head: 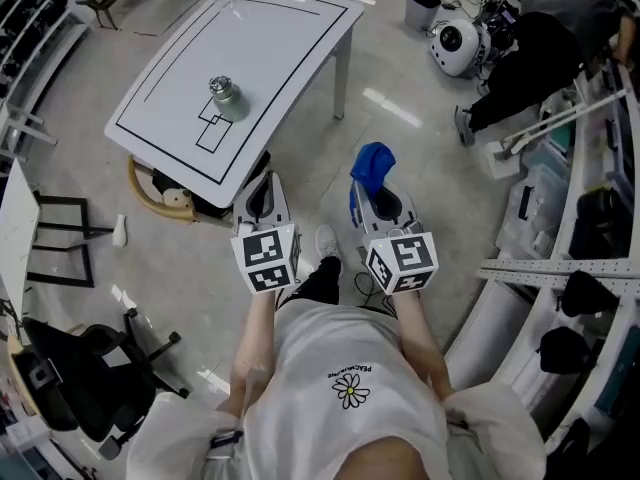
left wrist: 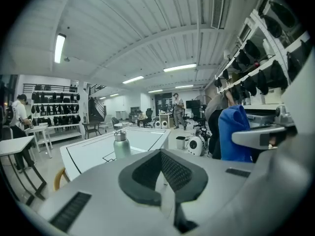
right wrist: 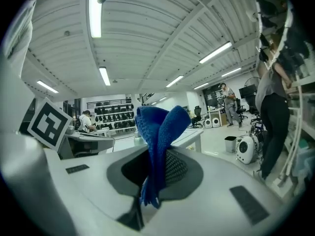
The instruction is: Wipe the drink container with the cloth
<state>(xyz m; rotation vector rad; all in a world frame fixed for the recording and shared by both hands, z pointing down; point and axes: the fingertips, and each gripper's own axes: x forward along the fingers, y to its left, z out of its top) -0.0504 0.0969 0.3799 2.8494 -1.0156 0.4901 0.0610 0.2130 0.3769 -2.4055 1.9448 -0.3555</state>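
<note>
The drink container, a metal bottle (head: 224, 96) with a silver cap, stands upright on the white table (head: 290, 38) at the upper left, well ahead of both grippers. It shows beyond the jaws as the bottle (left wrist: 121, 144) in the left gripper view. My left gripper (head: 264, 184) is shut with nothing in it; its pads (left wrist: 177, 168) meet. My right gripper (head: 372, 186) is shut on a blue cloth (head: 373, 166), which stands up from the jaws. In the right gripper view the cloth (right wrist: 160, 132) fills the middle and hides most of the table behind it.
A person (head: 535, 53) stands at shelving along the right wall (head: 590, 218). A white round machine (head: 458, 46) and a grey bin (head: 422, 10) sit on the floor beyond the table. An office chair (head: 85, 373) is at lower left, and a wooden frame (head: 165, 200) lies under the table's near edge.
</note>
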